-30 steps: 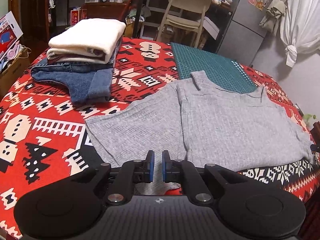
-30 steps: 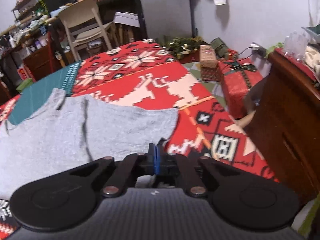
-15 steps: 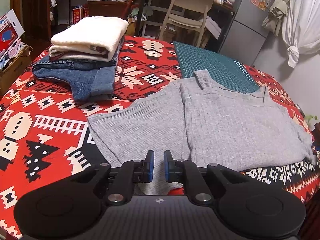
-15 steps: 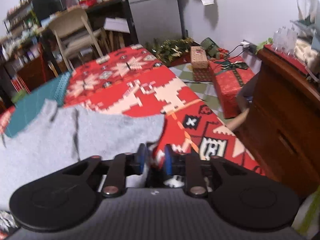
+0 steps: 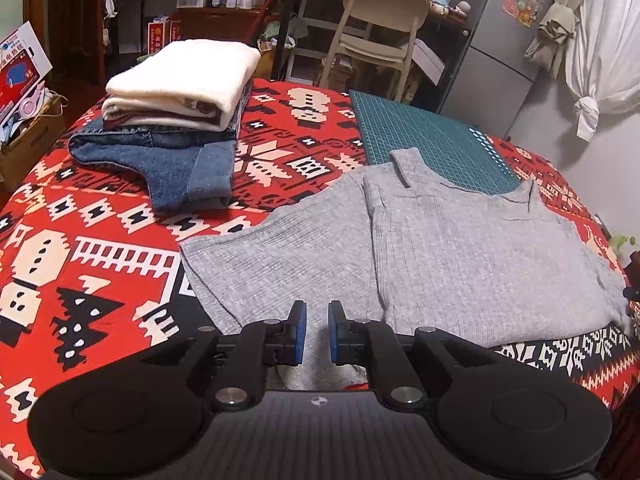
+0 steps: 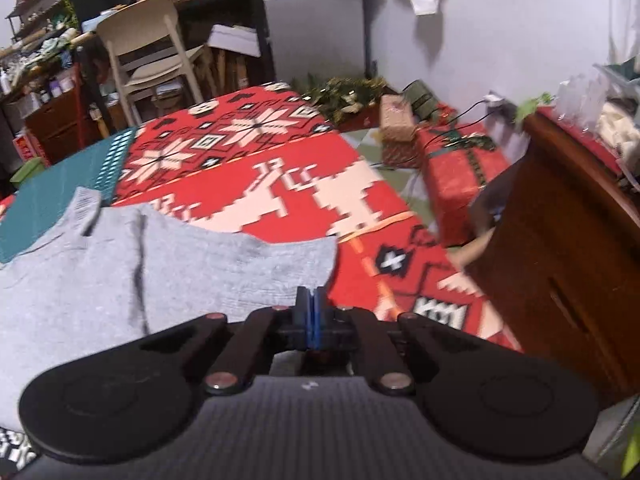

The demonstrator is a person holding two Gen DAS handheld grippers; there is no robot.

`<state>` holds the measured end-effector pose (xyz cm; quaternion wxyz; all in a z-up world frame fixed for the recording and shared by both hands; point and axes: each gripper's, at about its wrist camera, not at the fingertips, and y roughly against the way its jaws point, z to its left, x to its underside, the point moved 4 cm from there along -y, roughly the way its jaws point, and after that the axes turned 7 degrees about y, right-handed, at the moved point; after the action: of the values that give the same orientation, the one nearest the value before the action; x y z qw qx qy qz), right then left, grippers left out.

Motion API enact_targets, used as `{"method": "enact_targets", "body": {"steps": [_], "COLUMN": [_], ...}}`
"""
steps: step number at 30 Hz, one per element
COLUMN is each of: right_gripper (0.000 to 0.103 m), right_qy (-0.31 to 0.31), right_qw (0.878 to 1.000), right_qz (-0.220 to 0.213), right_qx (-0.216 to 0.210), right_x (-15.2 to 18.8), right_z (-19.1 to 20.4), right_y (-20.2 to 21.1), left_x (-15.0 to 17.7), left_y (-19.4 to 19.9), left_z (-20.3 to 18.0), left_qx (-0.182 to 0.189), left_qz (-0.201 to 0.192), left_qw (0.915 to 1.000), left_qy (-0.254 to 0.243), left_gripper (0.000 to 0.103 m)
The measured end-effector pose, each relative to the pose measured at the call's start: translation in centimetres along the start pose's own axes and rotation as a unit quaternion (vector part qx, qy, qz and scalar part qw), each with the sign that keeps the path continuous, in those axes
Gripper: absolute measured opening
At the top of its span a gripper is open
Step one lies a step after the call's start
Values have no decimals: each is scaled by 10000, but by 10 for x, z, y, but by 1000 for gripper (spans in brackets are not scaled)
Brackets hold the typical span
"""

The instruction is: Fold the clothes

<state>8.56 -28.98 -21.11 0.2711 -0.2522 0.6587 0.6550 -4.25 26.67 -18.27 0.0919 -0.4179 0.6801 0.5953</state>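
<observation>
Folding the grey knit top (image 5: 460,256) starts from its near hem, and both grippers sit there now. The top lies flat on the red patterned cloth (image 5: 100,240), its collar at the far side touching the green cutting mat (image 5: 432,144), with a finished stack of folded clothes (image 5: 176,112) far left. The left gripper (image 5: 317,330) stands with a narrow gap between its blue pads, hem fabric lying under and between them, though whether it is pinched I cannot tell. The right gripper (image 6: 311,320) is closed pad to pad at the top's near right corner; whether cloth is caught there is hidden. To do this well, confirm both corners are truly gripped, then lift together evenly, keeping the hem taut.
</observation>
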Motion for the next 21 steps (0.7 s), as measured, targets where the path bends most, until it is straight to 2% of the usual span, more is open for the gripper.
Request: {"method": "enact_targets", "body": {"steps": [4, 6, 8, 16, 21], "right_gripper": [3, 10, 19, 21, 21], "right_qy": [385, 515, 314, -171, -58], "right_qw": [9991, 9981, 9992, 9994, 9999], "right_qz": [-42, -35, -57, -276, -141], "right_qx": [192, 330, 254, 119, 30], "right_x": [3, 2, 3, -14, -29], "right_z": [5, 7, 2, -16, -16], "right_y": [-2, -1, 1, 2, -15], "left_x": [0, 0, -1, -4, -5], "left_y": [-1, 0, 3, 7, 6], "left_z": [2, 4, 5, 12, 12], "left_qx": [-44, -48, -45, -107, -136], "left_qz": [-19, -55, -87, -125, -130], "left_qw": [10000, 10000, 9999, 9998, 9998], "left_qy": [19, 46, 56, 108, 97], "left_gripper": [10, 10, 10, 10, 10]}}
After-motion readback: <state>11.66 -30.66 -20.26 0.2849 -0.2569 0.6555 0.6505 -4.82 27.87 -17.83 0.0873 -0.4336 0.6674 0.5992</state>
